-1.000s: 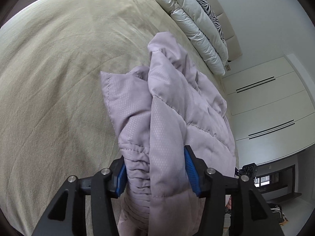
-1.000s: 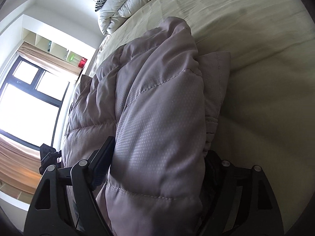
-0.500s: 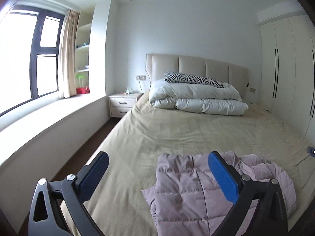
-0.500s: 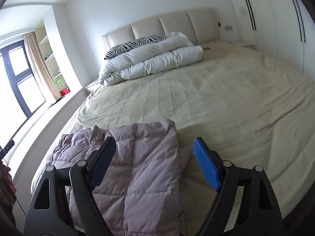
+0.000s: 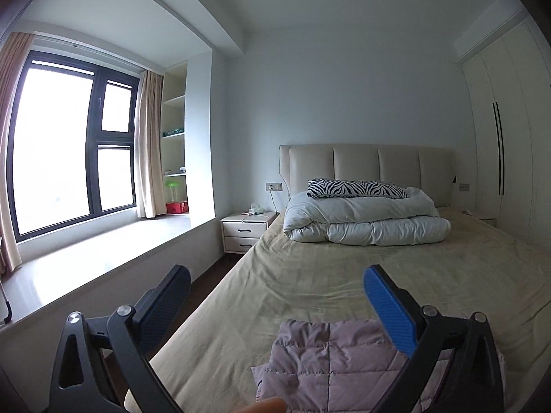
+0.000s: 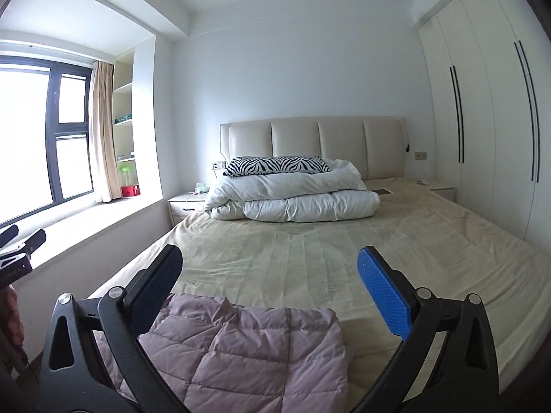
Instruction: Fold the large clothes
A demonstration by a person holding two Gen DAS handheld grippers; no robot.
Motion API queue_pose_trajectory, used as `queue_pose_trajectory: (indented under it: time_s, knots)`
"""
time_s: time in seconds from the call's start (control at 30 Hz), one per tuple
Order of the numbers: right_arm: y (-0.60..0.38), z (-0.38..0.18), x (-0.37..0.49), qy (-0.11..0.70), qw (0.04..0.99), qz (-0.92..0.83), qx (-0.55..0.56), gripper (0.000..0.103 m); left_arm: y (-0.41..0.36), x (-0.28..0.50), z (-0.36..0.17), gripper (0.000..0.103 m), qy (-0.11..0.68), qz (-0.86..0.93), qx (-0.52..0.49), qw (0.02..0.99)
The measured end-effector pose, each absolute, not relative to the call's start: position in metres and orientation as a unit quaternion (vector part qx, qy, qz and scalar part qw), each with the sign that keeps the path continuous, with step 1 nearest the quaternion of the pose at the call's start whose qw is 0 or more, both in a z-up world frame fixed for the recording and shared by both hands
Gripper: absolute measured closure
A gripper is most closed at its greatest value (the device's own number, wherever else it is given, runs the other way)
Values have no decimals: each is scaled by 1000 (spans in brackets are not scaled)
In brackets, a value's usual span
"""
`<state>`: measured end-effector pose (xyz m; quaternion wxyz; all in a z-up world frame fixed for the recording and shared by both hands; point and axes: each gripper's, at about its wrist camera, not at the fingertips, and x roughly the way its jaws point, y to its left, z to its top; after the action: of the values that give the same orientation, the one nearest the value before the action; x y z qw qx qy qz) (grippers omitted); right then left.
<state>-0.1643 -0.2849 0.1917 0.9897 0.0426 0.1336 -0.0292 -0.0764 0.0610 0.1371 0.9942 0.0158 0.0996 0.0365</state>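
A pale lilac quilted jacket lies folded on the near end of the bed's beige sheet. It also shows in the right wrist view. My left gripper is open and empty, held above and behind the jacket. My right gripper is open and empty too, raised above the jacket's near edge. Both point along the bed toward the headboard. The jacket's near part is cut off by the frame edge.
A folded white duvet with a zebra pillow lies at the head of the bed. A nightstand and a window ledge stand to the left. White wardrobes line the right wall.
A second ago both grippers were shut on the jacket. They have let go, opened wide and pulled back and up, so the whole room shows and the jacket lies on the bed.
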Motion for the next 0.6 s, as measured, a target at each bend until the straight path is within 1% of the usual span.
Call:
queue_pose_trajectory:
  time_s: [0.13, 0.23, 0.37, 0.5, 0.6]
  knots:
    - [-267, 174, -156, 223, 971, -56, 58, 0, 48, -74, 115, 0, 161, 27, 12, 986]
    - [-256, 146, -148, 282, 955, -67, 67, 0, 38, -61, 89, 0, 222, 21, 21, 975]
    - [-248, 100, -139, 348, 931, -77, 76, 0, 36, -47, 54, 0, 301, -1, 6, 953]
    - [-241, 67, -136, 393, 913, -80, 78, 0, 33, -40, 27, 0, 342, 11, 13, 940]
    - [-235, 52, -137, 404, 908, -89, 66, 0, 32, -39, 12, 0, 361, 11, 19, 932]
